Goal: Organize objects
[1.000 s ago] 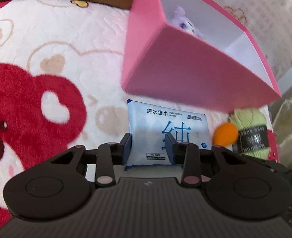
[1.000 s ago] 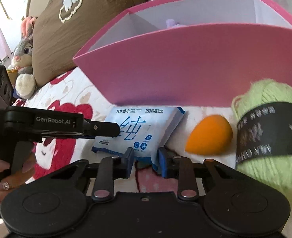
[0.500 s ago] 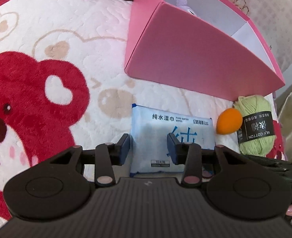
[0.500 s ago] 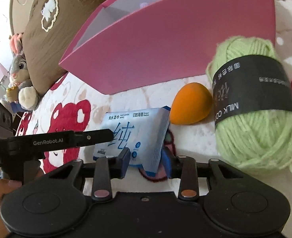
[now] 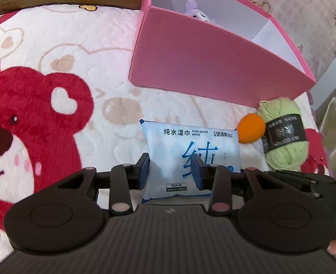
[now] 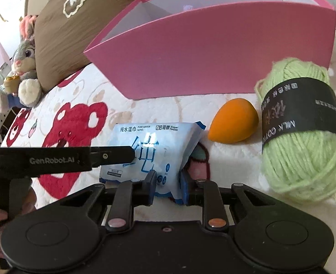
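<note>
A blue-and-white wipes pack sits on the bear blanket in front of the pink box. My left gripper has the pack's left part between its jaws, which are closing and pressing on it. In the right wrist view one of its fingers lies across the pack. My right gripper closes on the pack's near right corner, and that edge is raised off the blanket. Right of the pack lie an orange egg-shaped sponge and a green yarn ball.
The pink box is open at the top with a purple plush inside. A brown cushion and a grey rabbit plush stand at the far left. The red bear print covers the blanket on the left.
The left gripper has drawn back from the pink box with the pack still between its jaws. The pack's right edge has lifted in the right gripper. Sponge and yarn lie where they were.
</note>
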`<state>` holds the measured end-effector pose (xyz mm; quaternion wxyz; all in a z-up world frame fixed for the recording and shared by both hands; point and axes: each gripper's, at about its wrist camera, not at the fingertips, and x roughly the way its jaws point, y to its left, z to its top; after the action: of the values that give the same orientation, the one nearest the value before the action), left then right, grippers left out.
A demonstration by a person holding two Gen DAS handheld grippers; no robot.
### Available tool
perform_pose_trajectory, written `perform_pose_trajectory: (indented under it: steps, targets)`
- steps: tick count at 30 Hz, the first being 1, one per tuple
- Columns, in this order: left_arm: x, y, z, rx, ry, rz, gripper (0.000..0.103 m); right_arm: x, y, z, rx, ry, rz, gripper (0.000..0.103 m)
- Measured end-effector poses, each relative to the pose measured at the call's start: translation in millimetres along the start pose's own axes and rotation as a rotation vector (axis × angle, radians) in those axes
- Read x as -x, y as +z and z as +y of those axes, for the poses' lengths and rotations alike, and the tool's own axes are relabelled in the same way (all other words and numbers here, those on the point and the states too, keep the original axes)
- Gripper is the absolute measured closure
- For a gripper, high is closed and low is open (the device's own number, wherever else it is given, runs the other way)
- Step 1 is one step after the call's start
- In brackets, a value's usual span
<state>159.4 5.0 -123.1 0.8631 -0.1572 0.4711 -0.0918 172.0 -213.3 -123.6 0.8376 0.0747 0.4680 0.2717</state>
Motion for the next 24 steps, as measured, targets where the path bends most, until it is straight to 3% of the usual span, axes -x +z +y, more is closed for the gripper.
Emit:
perform_pose_trajectory:
  steps: [16,20,24]
  targets:
    - [43.4,-3.2,-29.1,-0.133,-0.025,-0.023,0.066,46.6,-4.2,26.9,0.054,-0.036,-0.015,0.064]
    - [49.5,-7.9,-26.1,-0.109,-0.068,0.017,0.066,60.2,-11.0,32.2,0.060,-0.055,-0.019,0.063]
    - [63.8,-13.8,-31.1,-0.141,-0.090,0.006,0.066,75.4,-14.7,38.8,0.076,-0.056,-0.029,0.063]
